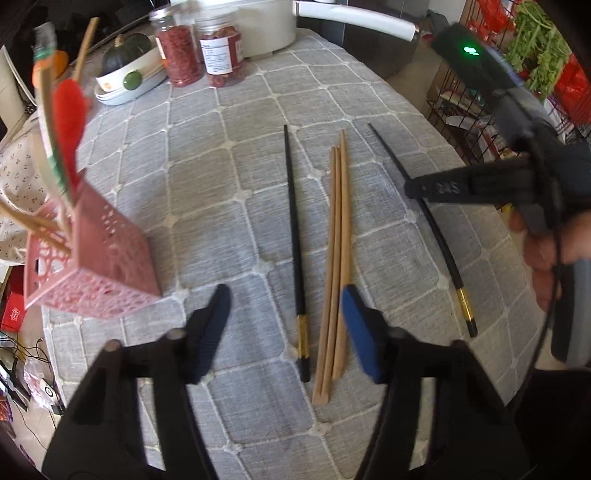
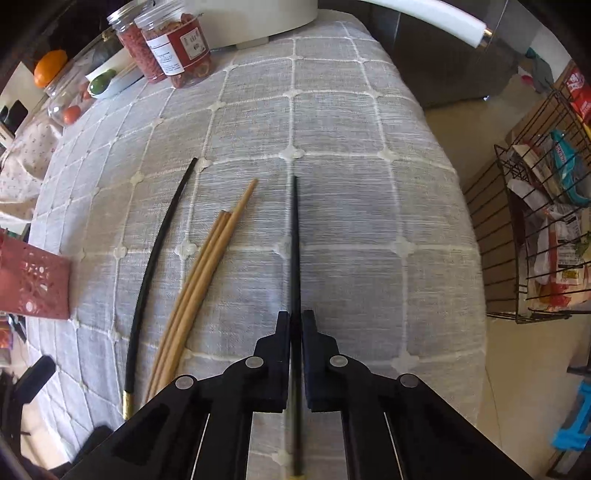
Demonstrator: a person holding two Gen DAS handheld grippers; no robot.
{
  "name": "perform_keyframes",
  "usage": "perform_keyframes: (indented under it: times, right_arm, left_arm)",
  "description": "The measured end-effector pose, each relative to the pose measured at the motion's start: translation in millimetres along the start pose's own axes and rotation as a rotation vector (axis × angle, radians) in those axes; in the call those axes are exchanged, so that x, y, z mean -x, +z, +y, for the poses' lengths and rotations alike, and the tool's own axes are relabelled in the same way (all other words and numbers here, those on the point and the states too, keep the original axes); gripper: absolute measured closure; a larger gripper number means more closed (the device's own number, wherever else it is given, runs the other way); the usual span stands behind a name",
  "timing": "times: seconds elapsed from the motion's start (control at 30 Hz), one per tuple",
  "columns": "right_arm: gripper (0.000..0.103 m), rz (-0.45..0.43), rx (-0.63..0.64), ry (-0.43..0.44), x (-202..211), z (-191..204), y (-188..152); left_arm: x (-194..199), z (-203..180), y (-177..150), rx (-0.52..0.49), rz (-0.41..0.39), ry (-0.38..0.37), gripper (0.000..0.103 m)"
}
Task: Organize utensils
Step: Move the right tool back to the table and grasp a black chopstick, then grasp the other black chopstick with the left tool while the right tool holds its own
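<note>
On the grey checked tablecloth lie a black chopstick, three wooden chopsticks and a second black chopstick with a gold band. My left gripper is open, low over the near ends of the first black chopstick and the wooden ones. My right gripper is shut on the second black chopstick, which runs between its fingers; it also shows in the left wrist view. A pink perforated utensil basket at the left holds a red spoon and wooden sticks.
Two clear jars with red contents, a white dish with a dark squash and a white pot stand at the table's far edge. A wire rack with packets stands right of the table.
</note>
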State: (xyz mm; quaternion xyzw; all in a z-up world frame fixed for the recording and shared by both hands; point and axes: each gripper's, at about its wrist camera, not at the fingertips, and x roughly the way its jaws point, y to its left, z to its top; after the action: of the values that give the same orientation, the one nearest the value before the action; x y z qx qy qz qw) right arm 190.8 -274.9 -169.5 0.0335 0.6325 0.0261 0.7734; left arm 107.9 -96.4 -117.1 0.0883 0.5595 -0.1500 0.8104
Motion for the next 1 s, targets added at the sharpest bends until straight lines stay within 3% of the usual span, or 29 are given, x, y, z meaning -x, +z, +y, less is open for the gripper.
perform_keyframes:
  times: [0.13,0.4,0.67,0.83,1.0]
  right_arm:
    - [0.097,-0.025,-0.050,0.064,16,-24,-2]
    - [0.097,-0.081,-0.106,0.145,45,-58,-6]
    - [0.097,-0.084,-0.137,0.186,49,-74,-13]
    - [0.097,-0.093,-0.137,0.200,53,-72,-16]
    - [0.097,-0.132,-0.141,0.227,69,-66,-23]
  left_arm:
    - [-15,3,29,0.053,0.032,-0.034,0.072]
    - [-51,14,70,0.142,0.040,-0.029,0.091]
    - [-76,12,83,0.151,0.072,-0.076,0.094]
    - [-76,5,84,0.126,0.065,-0.035,0.096]
    - [-54,-2,76,0.103,-0.001,-0.004,0.097]
